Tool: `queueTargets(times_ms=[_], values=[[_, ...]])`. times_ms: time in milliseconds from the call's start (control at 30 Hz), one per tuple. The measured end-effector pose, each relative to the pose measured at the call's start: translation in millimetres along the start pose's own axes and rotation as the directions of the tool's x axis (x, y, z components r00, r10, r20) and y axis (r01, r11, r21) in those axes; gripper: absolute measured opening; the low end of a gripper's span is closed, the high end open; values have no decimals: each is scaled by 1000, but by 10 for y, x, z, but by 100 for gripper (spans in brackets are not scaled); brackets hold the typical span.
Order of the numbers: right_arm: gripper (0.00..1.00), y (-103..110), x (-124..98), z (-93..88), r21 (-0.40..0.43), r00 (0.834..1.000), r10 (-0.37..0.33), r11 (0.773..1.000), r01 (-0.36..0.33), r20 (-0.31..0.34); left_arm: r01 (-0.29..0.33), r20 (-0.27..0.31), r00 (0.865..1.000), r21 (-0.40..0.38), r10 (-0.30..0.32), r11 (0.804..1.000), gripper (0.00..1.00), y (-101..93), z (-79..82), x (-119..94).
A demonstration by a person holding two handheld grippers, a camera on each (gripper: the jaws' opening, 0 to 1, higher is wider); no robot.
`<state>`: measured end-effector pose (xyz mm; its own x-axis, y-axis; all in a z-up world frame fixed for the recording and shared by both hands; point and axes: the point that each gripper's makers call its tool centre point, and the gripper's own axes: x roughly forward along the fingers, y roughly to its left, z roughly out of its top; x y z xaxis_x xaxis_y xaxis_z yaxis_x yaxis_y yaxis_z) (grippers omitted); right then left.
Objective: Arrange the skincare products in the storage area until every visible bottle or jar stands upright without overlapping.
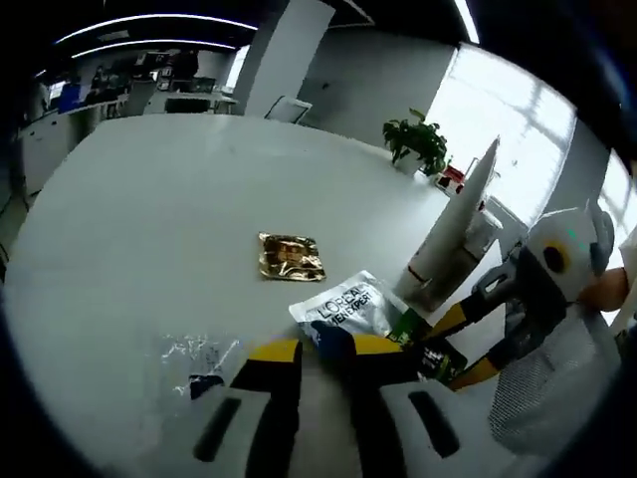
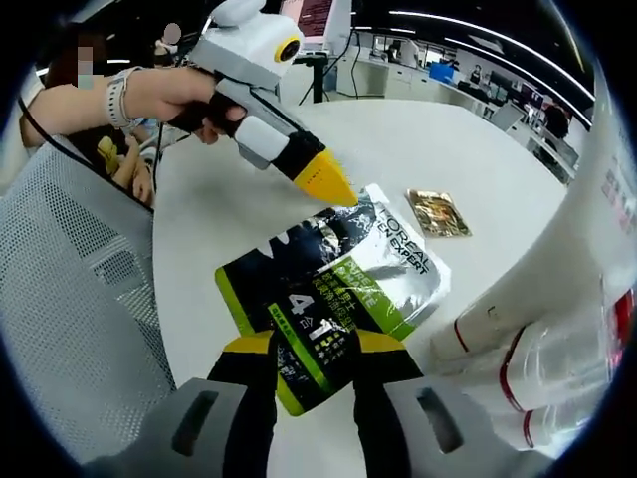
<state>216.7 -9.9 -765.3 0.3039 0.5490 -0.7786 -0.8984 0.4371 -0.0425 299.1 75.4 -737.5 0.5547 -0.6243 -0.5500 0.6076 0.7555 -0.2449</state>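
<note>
Right tongs (image 2: 312,351) pinch my L'Oréal sachet (image 2: 343,289) flat on the surface (image 2: 239,189); left tongs (image 1: 323,349) grip its far edge. Next: stand it upright, I judge.

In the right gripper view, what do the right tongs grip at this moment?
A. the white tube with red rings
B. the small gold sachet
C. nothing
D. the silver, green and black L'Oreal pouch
D: the right tongs close their yellow-tipped jaws on the lower edge of the L'Oreal pouch, while the gold sachet lies apart on the table.
</note>
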Motion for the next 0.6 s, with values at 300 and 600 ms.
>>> queueTargets(times_ms=[300,600], values=[[44,106,-8,-11,19,998,66,998,-66,-3,53,-59,997,171,-43,984,16,-321,-35,-2],[48,151,-3,-31,-41,999,50,998,-51,-18,75,-122,991,170,-55,983,16,-311,-183,112]])
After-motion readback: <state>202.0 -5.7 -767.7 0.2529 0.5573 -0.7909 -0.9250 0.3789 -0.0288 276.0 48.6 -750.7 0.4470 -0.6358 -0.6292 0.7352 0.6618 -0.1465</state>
